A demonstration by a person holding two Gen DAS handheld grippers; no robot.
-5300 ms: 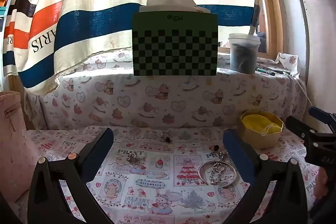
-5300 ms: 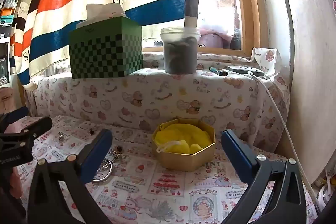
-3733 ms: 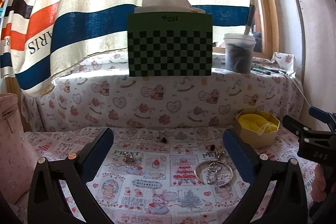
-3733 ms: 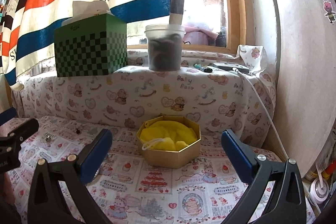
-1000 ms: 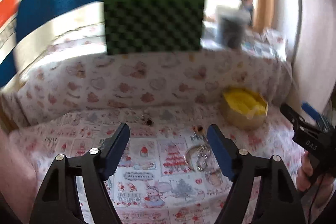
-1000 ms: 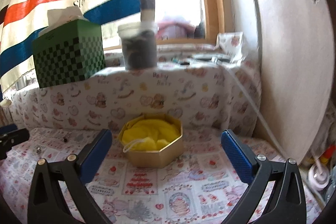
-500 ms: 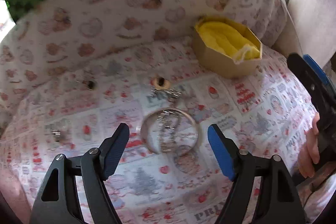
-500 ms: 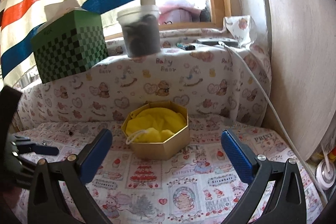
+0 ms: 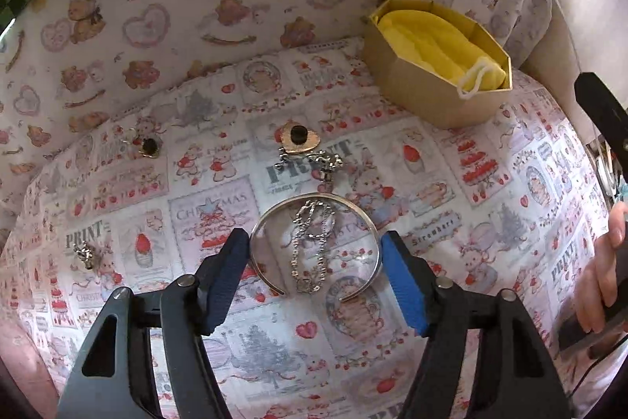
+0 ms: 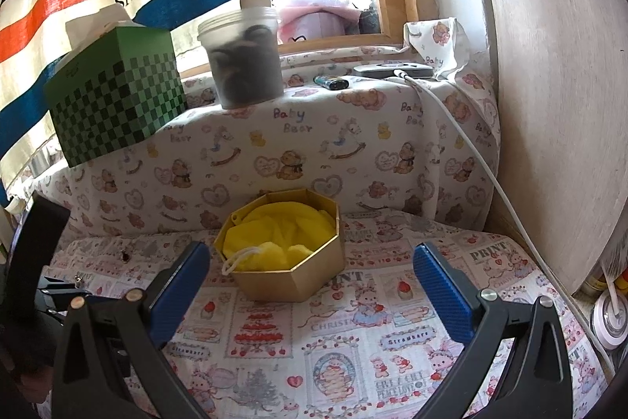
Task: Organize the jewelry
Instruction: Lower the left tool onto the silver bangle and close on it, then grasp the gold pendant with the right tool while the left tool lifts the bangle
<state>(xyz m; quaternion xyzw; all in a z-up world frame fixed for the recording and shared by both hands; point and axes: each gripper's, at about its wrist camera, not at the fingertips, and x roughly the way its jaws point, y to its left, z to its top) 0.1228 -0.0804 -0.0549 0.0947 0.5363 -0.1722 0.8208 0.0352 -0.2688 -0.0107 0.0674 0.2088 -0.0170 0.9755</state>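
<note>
Left gripper (image 9: 315, 275) closing, straddled bangle (image 9: 375, 242) at lower centre, unpinched; chain (image 9: 310, 250) inside might snag. Right gripper (image 10: 310, 289) wide, empty.

Your left gripper (image 9: 316, 273) straddles the bangle (image 9: 274, 214) lying on the table (image 9: 471, 222) — a chain (image 9: 310, 246) rests inside its ring. Behind it sit a heart pendant (image 9: 300, 141) and, further left, what may be an earring (image 9: 150, 146). The box (image 9: 424, 93) stands back right, a pouch (image 9: 431, 42) in it.
</note>
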